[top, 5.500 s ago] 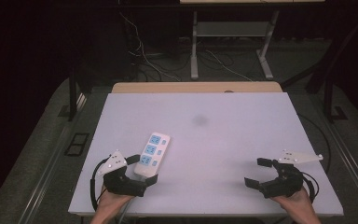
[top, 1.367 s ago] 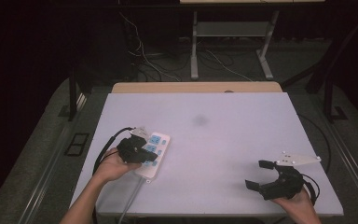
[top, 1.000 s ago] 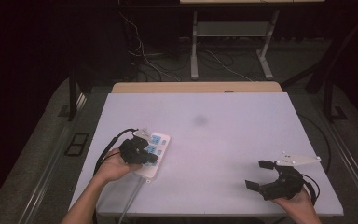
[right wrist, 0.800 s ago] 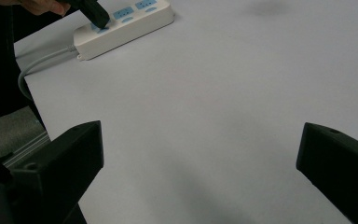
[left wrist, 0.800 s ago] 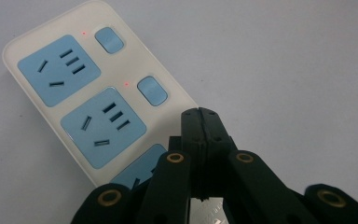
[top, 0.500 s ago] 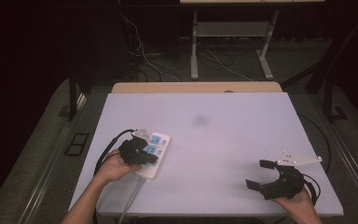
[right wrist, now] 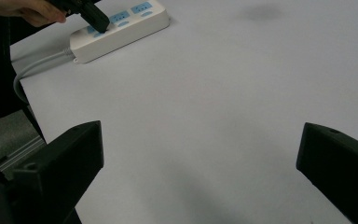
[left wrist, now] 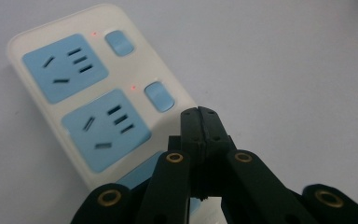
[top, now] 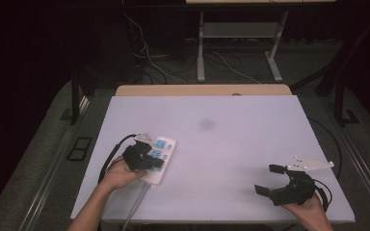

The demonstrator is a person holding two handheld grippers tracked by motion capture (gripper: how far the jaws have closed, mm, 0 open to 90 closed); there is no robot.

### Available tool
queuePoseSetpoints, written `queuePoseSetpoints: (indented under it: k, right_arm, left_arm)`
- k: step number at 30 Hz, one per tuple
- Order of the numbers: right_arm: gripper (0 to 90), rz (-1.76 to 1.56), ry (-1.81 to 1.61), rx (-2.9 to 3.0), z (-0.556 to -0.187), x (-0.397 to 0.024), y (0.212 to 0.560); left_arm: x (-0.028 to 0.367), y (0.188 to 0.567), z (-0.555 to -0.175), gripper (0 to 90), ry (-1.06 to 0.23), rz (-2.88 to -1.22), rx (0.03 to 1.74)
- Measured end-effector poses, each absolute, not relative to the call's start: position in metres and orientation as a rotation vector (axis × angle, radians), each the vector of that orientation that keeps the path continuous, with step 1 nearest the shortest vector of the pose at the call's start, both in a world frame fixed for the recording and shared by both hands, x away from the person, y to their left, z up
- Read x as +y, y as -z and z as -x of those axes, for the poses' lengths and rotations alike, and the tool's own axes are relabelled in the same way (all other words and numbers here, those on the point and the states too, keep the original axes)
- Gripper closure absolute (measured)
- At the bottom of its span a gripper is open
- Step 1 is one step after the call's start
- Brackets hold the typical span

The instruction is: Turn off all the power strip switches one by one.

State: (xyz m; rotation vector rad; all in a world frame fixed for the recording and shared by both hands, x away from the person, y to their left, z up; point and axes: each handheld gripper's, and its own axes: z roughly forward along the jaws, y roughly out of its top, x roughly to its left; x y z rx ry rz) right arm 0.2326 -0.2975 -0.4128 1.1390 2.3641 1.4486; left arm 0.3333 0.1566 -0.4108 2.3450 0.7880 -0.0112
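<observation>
Since 5.5 seconds ago, the left gripper (top: 150, 160) has moved onto the white power strip (top: 160, 153), which lies toward 8 o'clock on the surface (top: 231, 144); its fingers (left wrist: 199, 122) are pressed together, holding nothing. Right gripper (top: 274, 179), at 4 o'clock, gapes wide, empty.

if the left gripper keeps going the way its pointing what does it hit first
Most likely the power strip. The left gripper, jaws shut, points down over its near end, beside the lower blue switch. Whether it already touches is unclear.
</observation>
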Motion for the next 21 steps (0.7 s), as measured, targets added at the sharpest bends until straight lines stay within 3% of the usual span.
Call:
queuePoseSetpoints:
  k: [21]
  right_arm:
    - [0.5, -1.141, -1.460, 2.337, -0.2306, -0.3034, 0.4102]
  left_arm:
    - [0.1586, 0.4122, -0.3249, 89.9, -0.021, -2.316, 0.838]
